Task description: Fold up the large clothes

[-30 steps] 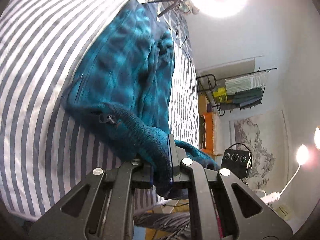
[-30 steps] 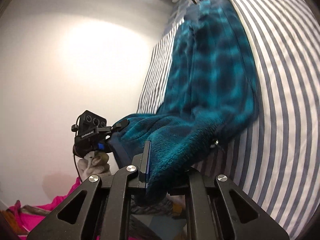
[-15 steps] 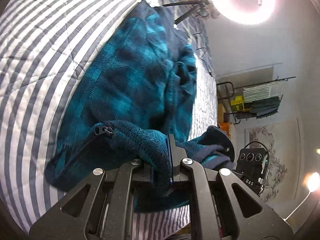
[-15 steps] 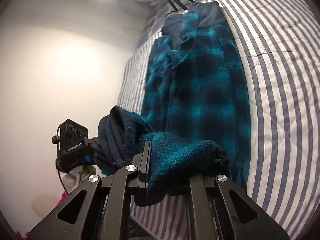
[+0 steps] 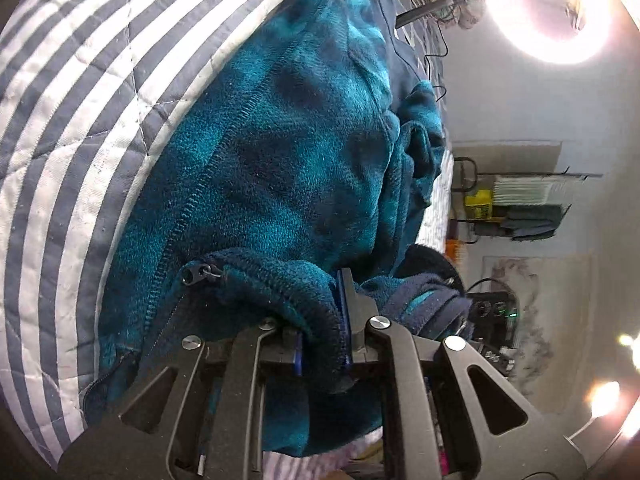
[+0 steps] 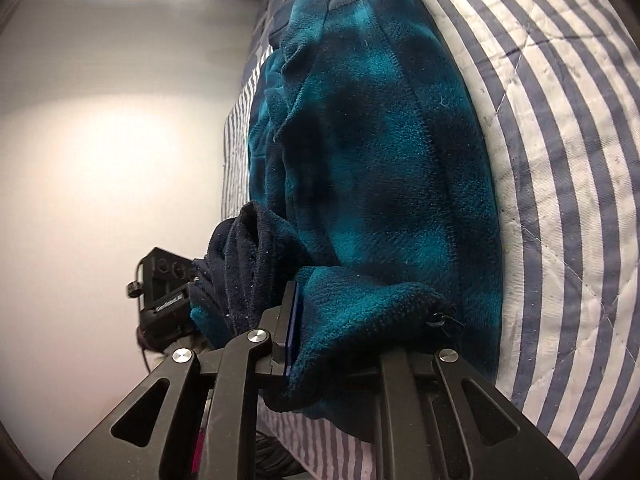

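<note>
Fingers of the left gripper [image 5: 324, 344] are beginning to part, yet a thick fold of the teal plaid fleece jacket [image 5: 288, 168] is still bunched between the blue pads and pressed by them. At about 9 o'clock from that fold, a dark zipper pull [image 5: 198, 274] hangs at the jacket's edge, and a zipper line runs up from it toward 12 o'clock. The jacket lies spread on the striped bedspread [image 5: 80, 92], which fills the view from 7 to 12 o'clock. At 1 o'clock a round lamp [image 5: 560, 8] glares. At 3 o'clock a rack [image 5: 516, 204] holds folded cloth against the wall.

Seen from the right wrist, the other gripper's black body shows at 9 o'clock, half covered by a navy fold of the jacket. The right gripper [image 6: 340, 340] likewise has its fingers easing apart, with the hem of the jacket [image 6: 380, 140] still packed between them and draped over the right finger. A small drawcord toggle [image 6: 438, 320] sits at 3 o'clock from that grip. The jacket stretches toward 12 o'clock, its navy collar farthest away. The bedspread [image 6: 560, 160] curves along the right side from 1 to 5 o'clock.
</note>
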Demonstrator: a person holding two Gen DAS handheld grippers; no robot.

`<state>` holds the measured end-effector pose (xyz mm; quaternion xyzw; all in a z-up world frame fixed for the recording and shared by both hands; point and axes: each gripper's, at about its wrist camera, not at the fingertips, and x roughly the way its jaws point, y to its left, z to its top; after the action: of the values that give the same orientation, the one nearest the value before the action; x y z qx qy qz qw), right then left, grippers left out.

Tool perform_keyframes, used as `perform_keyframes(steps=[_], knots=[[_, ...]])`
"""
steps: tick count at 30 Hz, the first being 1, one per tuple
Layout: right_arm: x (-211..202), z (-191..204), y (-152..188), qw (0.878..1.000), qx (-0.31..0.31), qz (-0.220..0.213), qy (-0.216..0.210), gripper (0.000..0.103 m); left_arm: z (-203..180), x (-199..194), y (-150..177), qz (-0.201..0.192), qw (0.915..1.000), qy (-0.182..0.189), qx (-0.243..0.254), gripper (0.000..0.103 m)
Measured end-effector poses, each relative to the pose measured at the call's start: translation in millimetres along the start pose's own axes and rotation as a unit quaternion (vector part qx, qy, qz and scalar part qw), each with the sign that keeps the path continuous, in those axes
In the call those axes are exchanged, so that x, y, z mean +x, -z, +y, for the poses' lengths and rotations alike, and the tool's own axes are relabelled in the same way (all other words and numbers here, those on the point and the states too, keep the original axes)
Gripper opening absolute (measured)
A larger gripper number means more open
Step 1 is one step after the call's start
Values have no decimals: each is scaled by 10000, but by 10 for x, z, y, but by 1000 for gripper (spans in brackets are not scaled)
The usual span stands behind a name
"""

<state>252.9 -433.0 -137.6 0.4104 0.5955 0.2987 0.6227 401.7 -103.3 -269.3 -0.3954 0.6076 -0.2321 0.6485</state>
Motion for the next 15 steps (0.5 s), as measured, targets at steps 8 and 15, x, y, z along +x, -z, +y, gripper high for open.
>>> perform_keyframes(steps=[8, 15], knots=[[-278, -194, -6, 9954, 481, 142, -811, 21, 167, -93, -102, 320, 9963, 578, -554, 28], [-553, -410, -4, 9855, 970, 339, -1348, 26, 218, -360, -239, -87, 9925, 990, -706, 58]])
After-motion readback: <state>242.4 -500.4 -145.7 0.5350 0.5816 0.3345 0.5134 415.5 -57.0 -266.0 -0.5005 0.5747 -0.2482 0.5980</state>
